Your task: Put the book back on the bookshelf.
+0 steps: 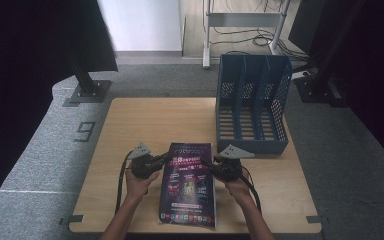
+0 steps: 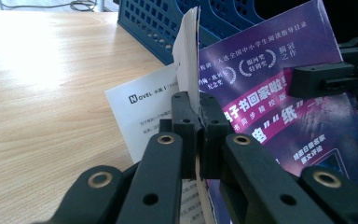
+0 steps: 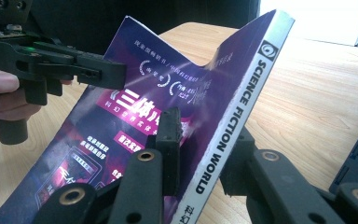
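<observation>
Surface: we work at a pale wooden table (image 1: 130, 130) set on grey carpet, with dark curtains to either side.

Magazine: we hold a purple magazine (image 1: 190, 181) at the near edge of the table, its long axis running from us toward the far side. It looks partly raised off the wood.

Left gripper: our left gripper (image 2: 198, 122) is clamped on the magazine's open page edge, and the cover stands on edge straight up between the two pads. A white inner page (image 2: 142, 112) splays out to the left of these jaws, the purple cover to their right.

Right gripper: our right gripper (image 3: 205, 149) pinches the bound side, with the grey spine (image 3: 235, 107) running up out of the jaws and one jaw on each face. The spine reads SCIENCE FICTION WORLD.

Relation between the jaws: the two grippers face each other across the magazine's short width, so its long axis lies crosswise to both pairs of jaws. In the right gripper view the left gripper (image 3: 98, 70) reaches in at the far edge of the cover.

File rack: a blue slotted file rack (image 1: 252, 107) stands beyond the right gripper (image 1: 211, 163), well apart from the left gripper (image 1: 166, 159).

Nearer hand: we judge the right hand nearer the rack, so it would lead if the magazine goes spine-first into a slot.

Risk: we think the limp cover may buckle between the two grips.
</observation>
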The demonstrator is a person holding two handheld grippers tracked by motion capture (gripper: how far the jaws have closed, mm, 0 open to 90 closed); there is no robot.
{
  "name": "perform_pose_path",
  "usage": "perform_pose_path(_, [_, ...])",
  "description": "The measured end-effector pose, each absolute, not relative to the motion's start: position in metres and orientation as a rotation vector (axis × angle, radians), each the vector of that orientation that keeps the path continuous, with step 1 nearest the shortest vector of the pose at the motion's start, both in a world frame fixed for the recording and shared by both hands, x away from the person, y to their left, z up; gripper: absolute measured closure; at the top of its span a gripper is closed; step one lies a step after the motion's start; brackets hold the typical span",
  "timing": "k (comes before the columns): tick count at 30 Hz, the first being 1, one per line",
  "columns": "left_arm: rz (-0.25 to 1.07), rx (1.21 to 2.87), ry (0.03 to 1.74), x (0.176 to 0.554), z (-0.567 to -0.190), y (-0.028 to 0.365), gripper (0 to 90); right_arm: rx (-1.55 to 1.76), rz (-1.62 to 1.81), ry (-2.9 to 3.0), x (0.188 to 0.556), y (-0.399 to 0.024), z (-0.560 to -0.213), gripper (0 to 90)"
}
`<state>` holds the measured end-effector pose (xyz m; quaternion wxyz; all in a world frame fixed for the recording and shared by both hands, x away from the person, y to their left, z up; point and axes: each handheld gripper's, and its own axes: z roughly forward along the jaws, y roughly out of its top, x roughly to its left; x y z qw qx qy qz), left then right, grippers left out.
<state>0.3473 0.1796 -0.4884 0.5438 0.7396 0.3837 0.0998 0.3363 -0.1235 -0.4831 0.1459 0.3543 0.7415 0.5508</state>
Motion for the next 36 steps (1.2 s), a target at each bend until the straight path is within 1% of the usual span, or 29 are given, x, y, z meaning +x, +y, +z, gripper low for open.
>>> perform_pose_path(6, [0.249,1.743,0.896,0.345,-0.484,0.18,87.3,1.018,1.597,2.117,0.335,-0.124,-0.481,72.7])
perform_pose_path(12, [0.277,1.766,0.863,0.342,-0.476,0.179,87.1,1.011,1.609,2.102,0.333,-0.124,-0.478,73.1])
perform_pose_path(36, [0.313,1.696,0.799,0.331,-0.454,0.187,87.4,0.907,1.7,2.007,0.321,-0.124,-0.461,75.6])
